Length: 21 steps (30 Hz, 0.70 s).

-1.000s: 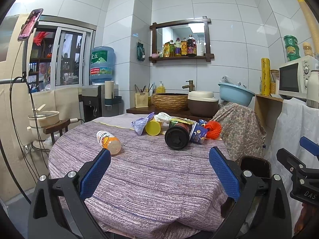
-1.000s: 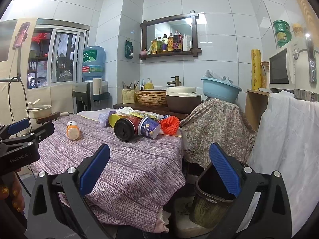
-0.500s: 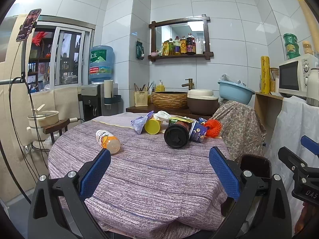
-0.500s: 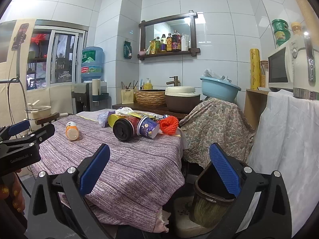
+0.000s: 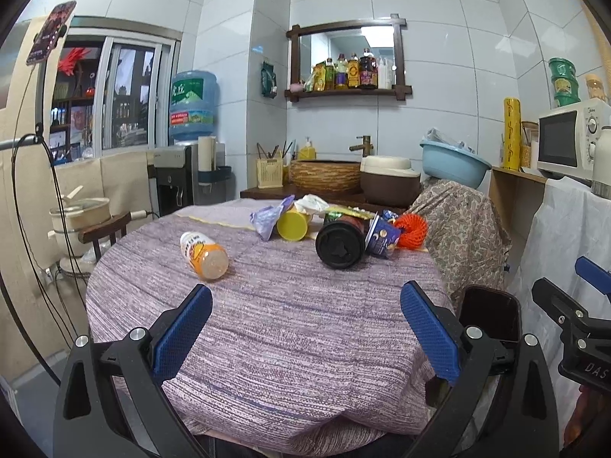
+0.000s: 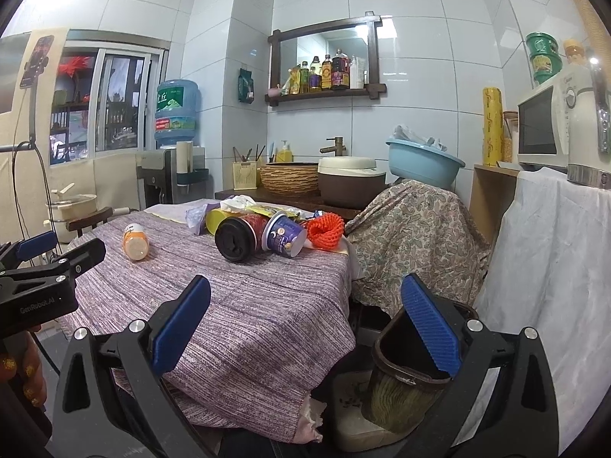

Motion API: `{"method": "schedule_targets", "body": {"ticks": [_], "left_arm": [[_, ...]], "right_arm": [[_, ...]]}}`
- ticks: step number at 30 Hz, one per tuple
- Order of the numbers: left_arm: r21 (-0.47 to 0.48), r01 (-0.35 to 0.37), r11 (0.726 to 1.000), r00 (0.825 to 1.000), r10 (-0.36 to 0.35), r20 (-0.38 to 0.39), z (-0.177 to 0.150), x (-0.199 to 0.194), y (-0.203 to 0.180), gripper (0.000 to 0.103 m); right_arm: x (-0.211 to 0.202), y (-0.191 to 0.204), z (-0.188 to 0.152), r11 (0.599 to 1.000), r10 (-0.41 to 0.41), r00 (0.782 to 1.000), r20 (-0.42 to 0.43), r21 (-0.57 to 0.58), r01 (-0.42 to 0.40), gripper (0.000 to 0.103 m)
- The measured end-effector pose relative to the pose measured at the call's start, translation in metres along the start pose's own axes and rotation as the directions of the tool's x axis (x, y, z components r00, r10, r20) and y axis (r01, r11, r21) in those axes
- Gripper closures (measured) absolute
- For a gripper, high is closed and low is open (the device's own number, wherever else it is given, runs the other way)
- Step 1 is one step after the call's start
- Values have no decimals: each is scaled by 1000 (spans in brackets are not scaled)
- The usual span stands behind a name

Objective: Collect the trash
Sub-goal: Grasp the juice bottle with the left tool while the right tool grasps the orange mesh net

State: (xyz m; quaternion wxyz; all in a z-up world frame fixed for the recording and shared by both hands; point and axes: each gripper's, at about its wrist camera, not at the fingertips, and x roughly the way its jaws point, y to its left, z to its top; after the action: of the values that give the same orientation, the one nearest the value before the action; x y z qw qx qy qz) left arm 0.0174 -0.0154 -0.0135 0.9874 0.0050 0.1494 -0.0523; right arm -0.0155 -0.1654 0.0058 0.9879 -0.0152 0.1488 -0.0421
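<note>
Trash lies on the far half of a table under a purple striped cloth [image 5: 290, 328]. An orange plastic bottle [image 5: 203, 255] lies on its side at the left. A heap at the back holds a dark cup with a black lid [image 5: 341, 241], a blue printed cup [image 5: 383, 234], a yellow cup [image 5: 293, 223], a purple wrapper [image 5: 268, 218], white crumpled paper [image 5: 312, 203] and an orange net [image 5: 411, 229]. A dark bin [image 6: 414, 378] stands on the floor right of the table. My left gripper [image 5: 305, 328] is open above the near cloth. My right gripper [image 6: 305, 324] is open between table edge and bin.
A patterned cloth drapes over something [image 6: 412, 236] right of the table. Behind stand a counter with a woven basket [image 5: 324, 175], a rice cooker [image 5: 389, 185] and a blue basin [image 5: 452, 162]. A microwave [image 5: 569, 145] sits at the right, a water dispenser [image 5: 183, 175] and a chair [image 5: 103, 231] at the left.
Both views have shifted only slightly; the grippers stay open and empty and the trash has not moved.
</note>
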Motion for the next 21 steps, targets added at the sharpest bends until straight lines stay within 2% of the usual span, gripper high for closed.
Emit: {"method": "schedule_targets", "body": {"ticks": [3,7,13,17,18,21], "left_arm": [[-17,20,1000,998,-21,-52,-5,10,5,5],[-35,2,999,990,-7,-144,-13,31,14,5],[-98,-67,993,960,38,-276,-19,67,51,5],[-115,-124,986,950,84,-301,-7,86,80,5],[-111,-136,984,948,96,-304,-2,92,87,5],[-118,-136,984,944,92,-317,9,104,100,5]], "right_arm": [[17,4,-4,1000,27,998,-53,-10,-28,5],[44,8,-9,997,81,988,-132,2,-82,5],[84,33,-17,983,154,962,-227,-59,-172,5],[108,52,-18,966,208,940,-271,-97,-242,5],[116,57,-17,956,239,928,-287,-97,-276,5],[134,62,-13,939,288,904,-316,-89,-331,5]]}}
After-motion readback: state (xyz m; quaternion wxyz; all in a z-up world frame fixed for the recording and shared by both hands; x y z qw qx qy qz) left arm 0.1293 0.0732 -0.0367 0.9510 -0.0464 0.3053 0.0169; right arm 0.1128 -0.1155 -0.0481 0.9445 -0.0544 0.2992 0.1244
